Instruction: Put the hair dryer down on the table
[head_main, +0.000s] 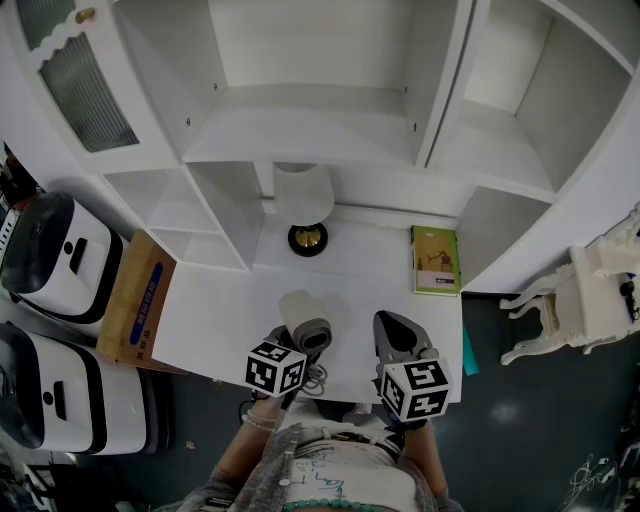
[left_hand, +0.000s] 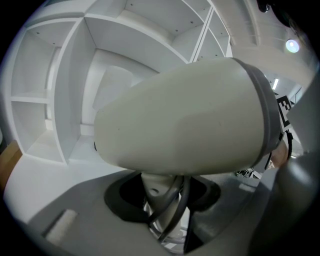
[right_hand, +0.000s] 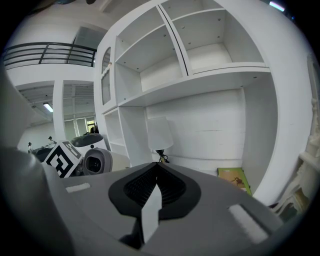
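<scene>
A cream hair dryer (head_main: 303, 322) with a grey nozzle ring is held above the front edge of the white table (head_main: 240, 320). My left gripper (head_main: 290, 352) is shut on its handle, and the cord loops down between the jaws. The dryer's body (left_hand: 185, 120) fills the left gripper view, with the handle (left_hand: 159, 192) pinched below it. My right gripper (head_main: 396, 335) is to the dryer's right, shut with nothing in it. From the right gripper view the dryer's nozzle (right_hand: 98, 161) shows at the left.
A white table lamp (head_main: 304, 205) on a gold base stands at the back of the table. A green book (head_main: 435, 260) lies at the right. White shelves (head_main: 320, 90) rise behind. A cardboard box (head_main: 138, 298) and two white machines (head_main: 50, 260) are at the left, a white chair (head_main: 575, 295) at the right.
</scene>
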